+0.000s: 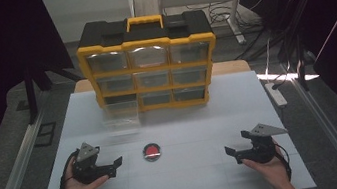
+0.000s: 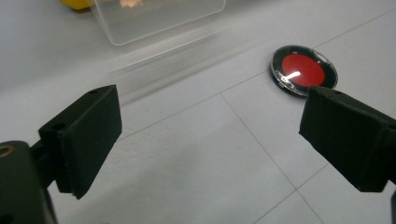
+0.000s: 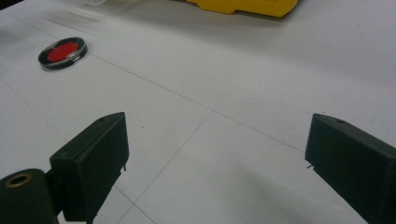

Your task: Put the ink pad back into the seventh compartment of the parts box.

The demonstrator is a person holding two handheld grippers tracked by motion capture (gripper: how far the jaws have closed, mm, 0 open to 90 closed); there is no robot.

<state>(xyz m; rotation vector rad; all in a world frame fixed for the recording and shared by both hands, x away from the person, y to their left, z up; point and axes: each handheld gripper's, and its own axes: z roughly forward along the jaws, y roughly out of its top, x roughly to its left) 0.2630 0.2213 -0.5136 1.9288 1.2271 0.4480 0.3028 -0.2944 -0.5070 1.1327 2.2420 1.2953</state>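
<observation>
White table, items as they stand. Round red disc in a black rim: flat near the middle of the table, toward the near edge, untouched. Left gripper: held near the near-left corner, jaws spread wide with nothing between them, the disc just off to its right. Right gripper: near the near-right corner, jaws likewise wide and empty, well apart from the disc. Yellow drawer organiser: upright at the far edge. Clear drawer: pulled out, on the table before the organiser's lower-left corner.
</observation>
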